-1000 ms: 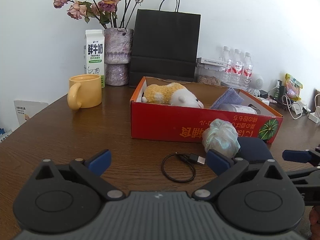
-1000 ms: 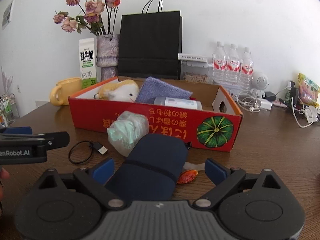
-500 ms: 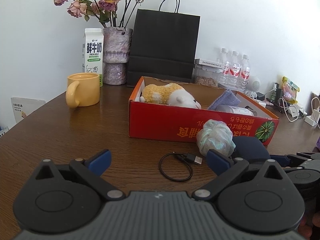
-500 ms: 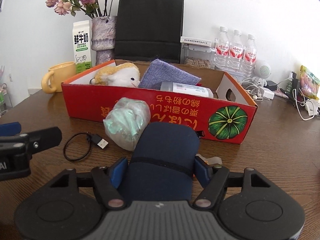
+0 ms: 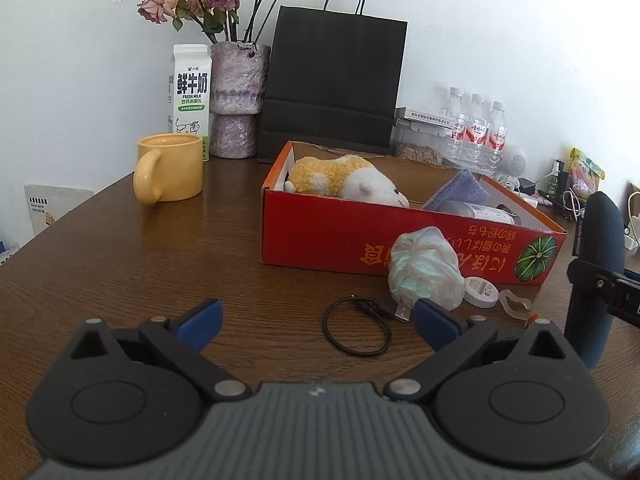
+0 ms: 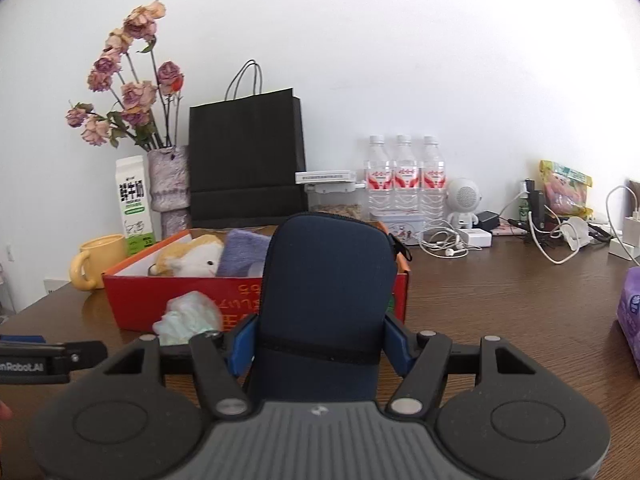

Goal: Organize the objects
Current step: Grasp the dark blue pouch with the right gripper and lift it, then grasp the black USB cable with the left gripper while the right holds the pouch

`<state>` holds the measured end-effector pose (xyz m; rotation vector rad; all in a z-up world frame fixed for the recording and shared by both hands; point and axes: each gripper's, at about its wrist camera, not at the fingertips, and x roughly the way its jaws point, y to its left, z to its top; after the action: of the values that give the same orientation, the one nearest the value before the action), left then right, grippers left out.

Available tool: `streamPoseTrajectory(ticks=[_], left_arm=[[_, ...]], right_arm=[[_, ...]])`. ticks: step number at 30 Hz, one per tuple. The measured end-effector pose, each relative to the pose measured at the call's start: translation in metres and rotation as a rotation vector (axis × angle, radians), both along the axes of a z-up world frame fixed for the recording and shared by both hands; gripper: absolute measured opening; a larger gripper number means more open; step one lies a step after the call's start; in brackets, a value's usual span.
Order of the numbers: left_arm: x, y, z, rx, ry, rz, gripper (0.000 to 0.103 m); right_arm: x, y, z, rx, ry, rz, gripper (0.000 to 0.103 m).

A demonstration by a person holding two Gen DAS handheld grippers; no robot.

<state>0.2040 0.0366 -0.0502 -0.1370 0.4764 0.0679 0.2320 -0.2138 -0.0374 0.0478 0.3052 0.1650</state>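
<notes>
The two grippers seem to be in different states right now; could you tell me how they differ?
The right gripper is shut on the navy pouch, lifted off the table; the left gripper is open and empty, low over the black cable. Both have blue pads and face the red box.

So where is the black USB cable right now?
In the left wrist view the black USB cable lies coiled on the table, ahead of the open left gripper, beside the crumpled bag before the red box.

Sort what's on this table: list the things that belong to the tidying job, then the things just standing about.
Job: navy pouch in right gripper; red box; crumpled bag; black cable; round tin.

Standing about: yellow mug; milk carton; vase; black bag; water bottles.
</notes>
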Motion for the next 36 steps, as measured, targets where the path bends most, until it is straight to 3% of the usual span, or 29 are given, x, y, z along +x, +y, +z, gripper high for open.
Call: streamPoseTrajectory(ticks=[8, 16, 29, 36], left_arm=[[0.004, 0.001, -0.003, -0.005, 0.034, 0.011, 0.103], [0.008, -0.001, -0.004, 0.012, 0.056, 0.012, 0.103], [0.035, -0.052, -0.008, 0.141, 0.087, -0.027, 0.103], [0.056, -0.062, -0.017, 0.144, 0.191, -0.042, 0.084]], right_arm=[[0.008, -0.046, -0.005, 0.035, 0.014, -0.082, 0.064], [0.004, -0.036, -0.006, 0.005, 0.009, -0.025, 0.064], [0.001, -0.037, -0.005, 0.032, 0.009, 0.005, 0.064], [-0.001, -0.037, -0.005, 0.038, 0.003, 0.024, 0.064]])
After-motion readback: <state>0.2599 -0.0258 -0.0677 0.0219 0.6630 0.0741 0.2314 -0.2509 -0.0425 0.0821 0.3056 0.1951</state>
